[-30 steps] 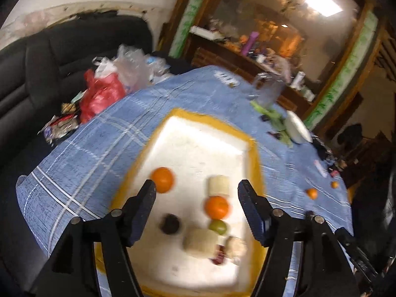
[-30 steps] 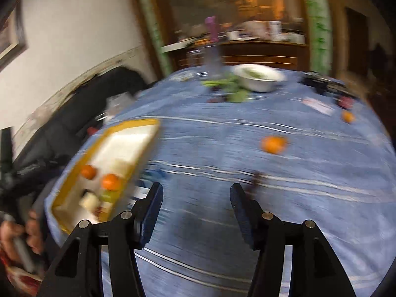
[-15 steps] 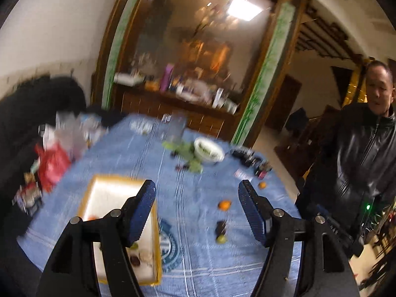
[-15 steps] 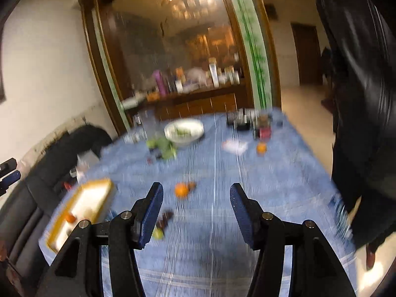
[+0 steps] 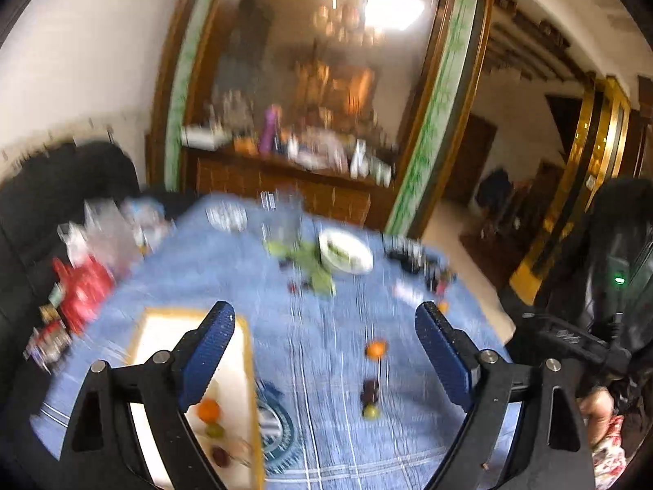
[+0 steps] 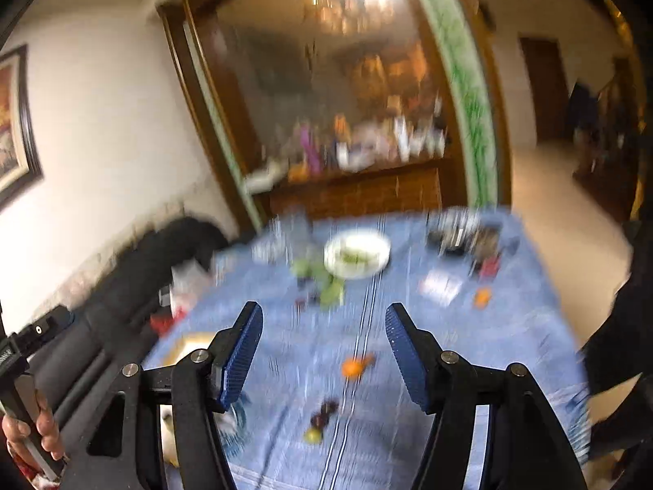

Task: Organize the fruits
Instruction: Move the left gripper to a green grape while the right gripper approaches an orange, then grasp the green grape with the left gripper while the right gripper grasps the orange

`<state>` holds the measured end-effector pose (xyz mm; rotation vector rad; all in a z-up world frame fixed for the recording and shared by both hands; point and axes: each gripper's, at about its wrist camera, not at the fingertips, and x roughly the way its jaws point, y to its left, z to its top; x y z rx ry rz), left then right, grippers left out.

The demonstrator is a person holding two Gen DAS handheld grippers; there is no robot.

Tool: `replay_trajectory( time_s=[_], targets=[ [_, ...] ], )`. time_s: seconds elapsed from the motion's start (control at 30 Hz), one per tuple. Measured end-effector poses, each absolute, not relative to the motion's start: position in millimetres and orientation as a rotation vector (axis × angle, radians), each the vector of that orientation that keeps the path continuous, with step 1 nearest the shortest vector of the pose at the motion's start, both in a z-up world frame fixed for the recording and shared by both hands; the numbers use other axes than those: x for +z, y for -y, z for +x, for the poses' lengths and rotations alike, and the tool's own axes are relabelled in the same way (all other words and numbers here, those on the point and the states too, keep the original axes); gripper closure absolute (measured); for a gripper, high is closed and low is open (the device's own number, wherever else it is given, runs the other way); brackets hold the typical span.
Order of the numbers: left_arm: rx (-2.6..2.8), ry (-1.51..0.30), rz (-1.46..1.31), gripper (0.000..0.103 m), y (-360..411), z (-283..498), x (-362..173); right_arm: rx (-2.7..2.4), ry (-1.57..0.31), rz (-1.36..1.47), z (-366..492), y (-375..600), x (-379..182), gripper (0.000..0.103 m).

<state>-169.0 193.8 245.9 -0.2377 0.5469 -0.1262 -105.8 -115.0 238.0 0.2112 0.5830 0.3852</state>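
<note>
A yellow-rimmed white tray (image 5: 240,351) lies at the left of the blue-clothed table, holding an orange (image 5: 209,410), a small green fruit (image 5: 215,430) and a dark fruit (image 5: 220,455). Loose on the cloth are an orange (image 5: 375,349), a dark fruit (image 5: 370,392) and a small green fruit (image 5: 370,411); they also show in the right wrist view: orange (image 6: 354,367), dark fruit (image 6: 324,410), green fruit (image 6: 313,435). Another small orange (image 6: 481,297) lies far right. My left gripper (image 5: 324,351) and right gripper (image 6: 324,351) are open, empty and high above the table. The frames are blurred.
A white bowl (image 5: 345,251) with greens stands at the table's far side, leafy scraps (image 5: 316,273) beside it. Red and clear bags (image 5: 85,286) sit at the left edge. A black sofa (image 6: 122,286) is left. A person in a black jacket (image 5: 612,269) stands right.
Both grippers have lifted and pulled back from the table. The left view went from close over the tray to a wide view of the room. Both stayed open.
</note>
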Motion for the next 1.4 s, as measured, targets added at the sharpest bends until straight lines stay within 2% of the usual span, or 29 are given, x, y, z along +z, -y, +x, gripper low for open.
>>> replay_trajectory(
  time_s=[0.07,0.13,0.2,0.27,0.33,0.47,0.7,0.83,1.13,1.2,1.27,1.4],
  targets=[
    [-0.136,-0.629,-0.248,0.014,-185.6,-147.6,201.0,0.391,-0.672,0.221,-82.2,101.7,193.0,0.038],
    [-0.137,-0.688,-0.245,0.014,-174.5,-135.8,166.2,0.391,-0.755,0.235,-58.4,91.8,150.0,0.048],
    [-0.154,-0.755,-0.249,0.017,-164.3,-122.3,130.0,0.384,-0.827,0.247,-34.5,82.5,114.5,0.049],
    [-0.189,-0.83,-0.261,0.038,-156.8,-109.0,99.8,0.363,-0.872,0.255,-15.0,80.1,88.1,0.05],
    [-0.214,-0.89,-0.24,0.049,-144.7,-98.5,76.5,0.346,-0.915,0.266,6.2,76.5,65.4,0.05],
    [-0.25,-0.917,-0.196,0.049,-124.7,-87.6,56.1,0.326,-0.967,0.279,37.1,70.4,33.8,0.05],
    [-0.311,-0.943,-0.143,0.05,-96.8,-72.7,39.5,0.308,-0.969,0.204,48.6,50.3,20.4,0.05],
    [-0.34,-0.953,-0.113,0.05,-82.9,-69.6,30.8,0.3,-0.958,0.157,50.4,44.3,20.8,0.066],
    [-0.389,-0.953,-0.015,0.05,-57.1,-76.0,18.6,0.307,-0.94,0.187,42.3,50.1,24.5,0.067],
    [-0.395,-0.95,-0.002,0.055,-54.1,-78.9,18.4,0.309,-0.926,0.188,35.3,53.5,30.4,0.067],
    [-0.44,-0.953,-0.025,0.081,-51.8,-81.5,19.1,0.31,-0.911,0.189,28.4,56.5,36.5,0.067],
    [-0.416,-0.933,0.012,0.082,-42.9,-90.6,22.2,0.315,-0.887,0.198,12.5,63.2,47.4,0.067]
  ],
)
